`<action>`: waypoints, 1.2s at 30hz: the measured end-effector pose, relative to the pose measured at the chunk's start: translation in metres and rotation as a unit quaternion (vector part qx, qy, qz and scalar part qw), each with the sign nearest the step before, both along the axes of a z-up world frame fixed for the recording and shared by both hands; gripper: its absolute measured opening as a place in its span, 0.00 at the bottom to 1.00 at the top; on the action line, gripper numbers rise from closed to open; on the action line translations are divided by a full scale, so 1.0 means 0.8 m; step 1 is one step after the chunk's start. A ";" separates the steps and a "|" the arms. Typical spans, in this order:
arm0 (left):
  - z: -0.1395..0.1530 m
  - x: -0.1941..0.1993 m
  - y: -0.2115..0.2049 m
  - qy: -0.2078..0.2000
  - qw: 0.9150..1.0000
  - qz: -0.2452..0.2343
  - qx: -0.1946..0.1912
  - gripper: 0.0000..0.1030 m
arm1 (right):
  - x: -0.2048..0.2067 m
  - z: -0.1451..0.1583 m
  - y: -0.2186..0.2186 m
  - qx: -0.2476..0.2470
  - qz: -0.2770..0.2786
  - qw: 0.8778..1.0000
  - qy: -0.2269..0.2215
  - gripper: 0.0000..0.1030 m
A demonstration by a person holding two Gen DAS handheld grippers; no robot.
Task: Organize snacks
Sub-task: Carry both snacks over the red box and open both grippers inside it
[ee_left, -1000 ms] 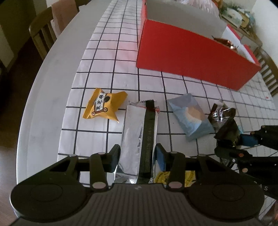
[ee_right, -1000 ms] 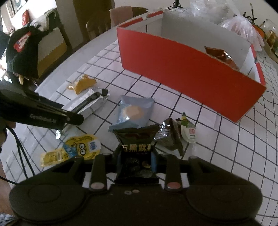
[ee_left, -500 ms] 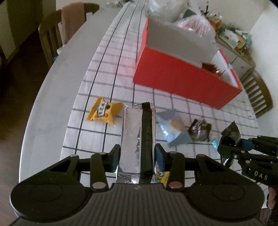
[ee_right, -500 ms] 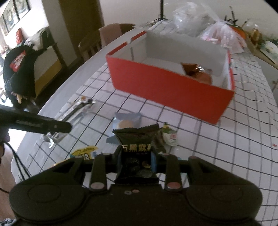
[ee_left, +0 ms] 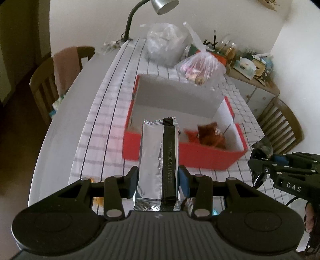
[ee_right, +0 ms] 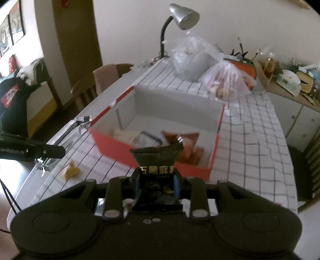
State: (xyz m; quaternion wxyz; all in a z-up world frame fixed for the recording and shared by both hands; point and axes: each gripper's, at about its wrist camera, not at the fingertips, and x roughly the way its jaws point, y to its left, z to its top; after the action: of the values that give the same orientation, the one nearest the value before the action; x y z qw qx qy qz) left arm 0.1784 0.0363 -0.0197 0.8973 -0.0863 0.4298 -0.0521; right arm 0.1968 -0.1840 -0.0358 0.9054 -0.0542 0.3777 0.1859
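My left gripper (ee_left: 158, 181) is shut on a long silver snack packet with a black stripe (ee_left: 158, 160), held up in the air in front of the red box (ee_left: 180, 156). My right gripper (ee_right: 156, 183) is shut on a small black sesame snack bag (ee_right: 158, 168), also raised before the red box (ee_right: 152, 156). The box is open on top with white inner walls. Orange-brown snack packets (ee_left: 210, 136) lie in its near right corner. In the left wrist view the right gripper (ee_left: 260, 166) shows at the right edge with its dark bag.
A yellow snack (ee_right: 70, 170) lies on the checked tablecloth (ee_right: 250, 140) left of the box. Clear plastic bags (ee_right: 226, 84) and a desk lamp (ee_right: 180, 18) stand behind the box. Wooden chairs (ee_left: 52, 80) flank the table; a cluttered sideboard (ee_right: 296, 80) is at the right.
Both grippers have risen from the tabletop with their packets and tilted up. The box interior has come into view, and the loose snacks on the table have dropped below the frames.
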 end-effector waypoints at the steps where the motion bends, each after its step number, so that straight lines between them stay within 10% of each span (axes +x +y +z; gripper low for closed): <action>1: 0.002 0.005 -0.004 -0.003 1.000 -0.001 0.005 0.40 | 0.006 0.002 -0.003 0.000 -0.004 1.000 -0.003 0.29; 19: 0.019 0.068 -0.010 -0.017 0.999 0.022 0.043 0.40 | 0.081 0.004 0.009 0.026 0.004 1.000 -0.002 0.29; 36: -0.053 0.184 -0.005 0.023 0.994 -0.091 0.061 0.40 | 0.141 -0.064 0.098 -0.030 -0.062 0.997 0.036 0.29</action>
State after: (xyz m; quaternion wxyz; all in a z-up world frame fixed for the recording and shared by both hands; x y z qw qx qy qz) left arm 0.3258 0.0326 -0.0624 0.8823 0.0067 0.4587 -0.1052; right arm 0.3100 -0.1057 -0.0870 0.8990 -0.0512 0.4179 0.1202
